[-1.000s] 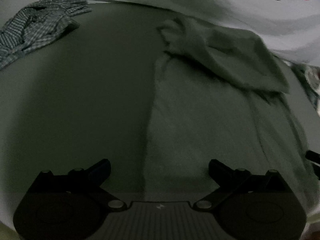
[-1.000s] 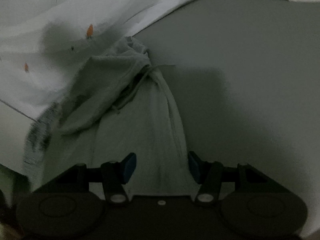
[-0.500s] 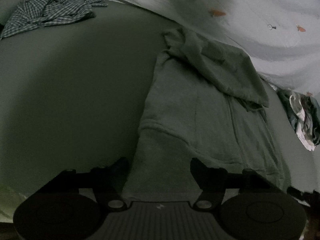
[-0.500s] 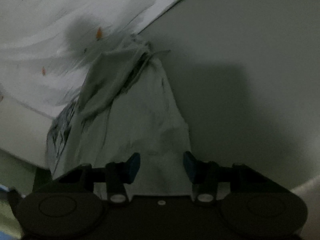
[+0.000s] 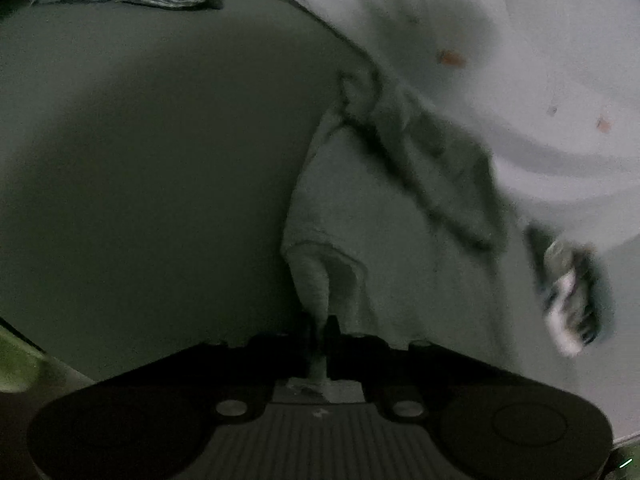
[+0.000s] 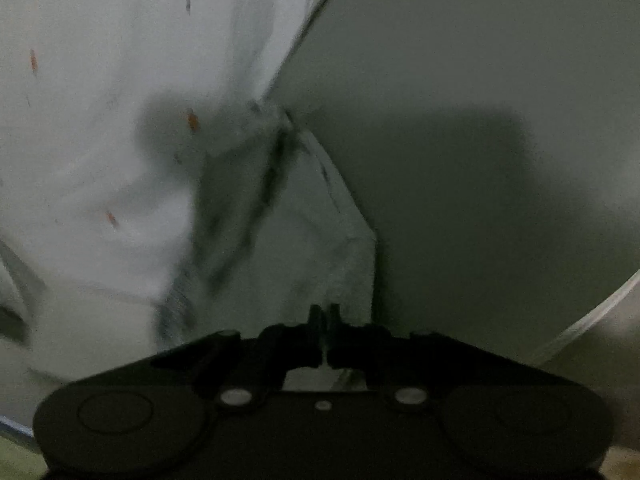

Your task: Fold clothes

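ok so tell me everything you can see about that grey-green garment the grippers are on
The grey-green garment looks like soft, knit-like cloth, dull in the dim light. It lies lengthwise on the grey surface, its far end bunched and folded over beside a white sheet with small orange marks. A seamed hem band runs along the near end. The left gripper is shut on a pinched ridge of that hem; the right gripper is shut on the hem's other corner.

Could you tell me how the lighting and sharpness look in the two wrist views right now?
Left wrist view: dim, fisheye-bent; the grey garment near the left gripper is fairly sharp, the patterned clothes at right are motion-smeared. Right wrist view: equally dark, a broad shadow on the bed surface, the white sheet and garment folds blurred.
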`<state>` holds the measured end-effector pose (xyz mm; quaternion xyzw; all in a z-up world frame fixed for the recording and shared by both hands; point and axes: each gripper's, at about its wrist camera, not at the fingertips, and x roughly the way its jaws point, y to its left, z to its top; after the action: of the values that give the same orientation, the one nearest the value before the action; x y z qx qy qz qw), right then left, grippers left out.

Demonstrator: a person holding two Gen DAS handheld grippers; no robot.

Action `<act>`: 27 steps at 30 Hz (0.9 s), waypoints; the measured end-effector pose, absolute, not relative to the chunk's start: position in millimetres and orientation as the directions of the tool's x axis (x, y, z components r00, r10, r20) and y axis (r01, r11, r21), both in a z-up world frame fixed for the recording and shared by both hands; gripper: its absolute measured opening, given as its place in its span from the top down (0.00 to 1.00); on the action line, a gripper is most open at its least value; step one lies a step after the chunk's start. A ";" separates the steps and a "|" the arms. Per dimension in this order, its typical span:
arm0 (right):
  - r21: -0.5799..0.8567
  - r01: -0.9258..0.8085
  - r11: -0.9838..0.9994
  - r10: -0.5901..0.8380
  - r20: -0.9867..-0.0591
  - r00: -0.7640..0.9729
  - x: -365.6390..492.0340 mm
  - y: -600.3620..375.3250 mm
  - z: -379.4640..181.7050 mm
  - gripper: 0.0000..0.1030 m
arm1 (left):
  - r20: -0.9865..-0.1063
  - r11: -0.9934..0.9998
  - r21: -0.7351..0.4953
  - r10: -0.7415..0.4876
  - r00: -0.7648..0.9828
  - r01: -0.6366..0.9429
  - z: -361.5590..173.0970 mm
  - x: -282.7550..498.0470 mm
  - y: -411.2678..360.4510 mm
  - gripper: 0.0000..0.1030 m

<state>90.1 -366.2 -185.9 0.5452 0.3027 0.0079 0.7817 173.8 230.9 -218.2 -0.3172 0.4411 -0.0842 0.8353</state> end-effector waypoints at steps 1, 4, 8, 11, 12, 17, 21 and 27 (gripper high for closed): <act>0.878 0.305 0.370 0.340 -0.433 0.835 89.1 -369.2 -182.1 0.99 | -0.648 0.746 -0.650 -0.448 0.616 -0.142 -214.0 172.3 233.5 0.95; 0.893 0.274 0.357 0.321 -0.393 0.862 95.0 -374.0 -164.3 0.99 | -0.545 0.660 -0.745 -0.515 0.662 -0.099 -198.2 175.3 235.1 0.95; 0.921 0.214 0.325 0.299 -0.315 0.901 110.1 -376.9 -144.1 0.99 | -0.503 0.649 -0.758 -0.516 0.693 -0.067 -177.3 192.5 229.0 0.95; 0.941 0.182 0.285 0.277 -0.262 0.924 124.8 -381.7 -133.8 0.99 | -0.460 0.621 -0.782 -0.518 0.722 -0.052 -166.9 206.2 226.2 0.95; 0.946 0.173 0.273 0.270 -0.248 0.930 127.1 -384.7 -131.2 0.99 | -0.451 0.618 -0.785 -0.515 0.729 -0.049 -163.7 210.9 225.8 0.95; 0.972 0.143 0.186 0.224 -0.184 0.957 150.7 -392.9 -123.1 0.99 | -0.426 0.602 -0.797 -0.492 0.760 -0.057 -147.3 236.7 236.5 0.95; 0.970 0.144 0.195 0.196 -0.183 0.963 175.9 -392.4 -107.9 0.99 | -0.415 0.586 -0.808 -0.485 0.770 -0.067 -133.4 267.3 239.5 0.95; 0.956 0.145 0.255 0.147 -0.187 0.971 210.8 -391.7 -85.0 0.99 | -0.400 0.586 -0.810 -0.515 0.759 -0.029 -116.5 311.3 238.5 0.95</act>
<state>210.8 -391.7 -85.0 0.6102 0.1198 0.0007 0.7831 311.3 238.5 -116.5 -0.4313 0.3154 -0.1457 0.8326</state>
